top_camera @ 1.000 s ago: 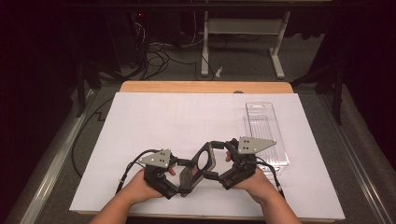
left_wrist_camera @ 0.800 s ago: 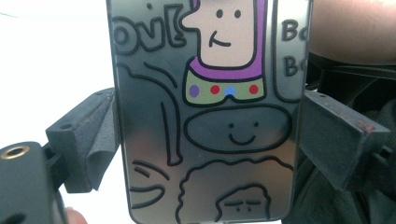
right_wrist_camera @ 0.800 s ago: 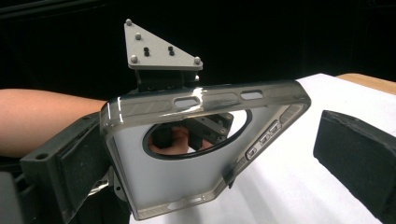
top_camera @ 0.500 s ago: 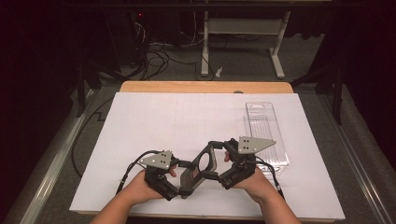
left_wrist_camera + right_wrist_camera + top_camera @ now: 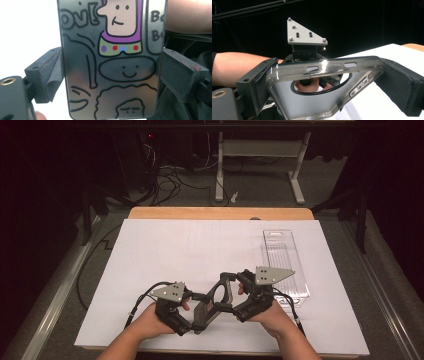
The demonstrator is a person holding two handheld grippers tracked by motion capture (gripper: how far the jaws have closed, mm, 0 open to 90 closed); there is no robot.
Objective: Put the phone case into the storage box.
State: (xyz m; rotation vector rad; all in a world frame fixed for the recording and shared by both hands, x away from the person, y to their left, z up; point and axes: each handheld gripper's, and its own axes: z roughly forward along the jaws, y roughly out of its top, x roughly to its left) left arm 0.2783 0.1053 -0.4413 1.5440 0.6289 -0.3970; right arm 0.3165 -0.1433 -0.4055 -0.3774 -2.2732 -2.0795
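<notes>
High view is showing the white table [image 5: 165, 250], and near its front edge the smoky clear phone case [image 5: 212, 301], cartoon-printed, is hanging between both tools: left gripper [image 5: 192, 301] clamping it, right gripper [image 5: 232, 287] just closing onto its rim.

phone case [image 5: 212, 301] btwn grippers — tray [image 5: 285, 265] right

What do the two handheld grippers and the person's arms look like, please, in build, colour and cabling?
Both the left gripper and the right gripper are chunky black units, each topped by a grey three-cornered plate studded with dark screws. Their jaws are blocky and black, lined with grey padding. A black cable trails from each. The forearms are bare, with no sleeves in view.
</notes>
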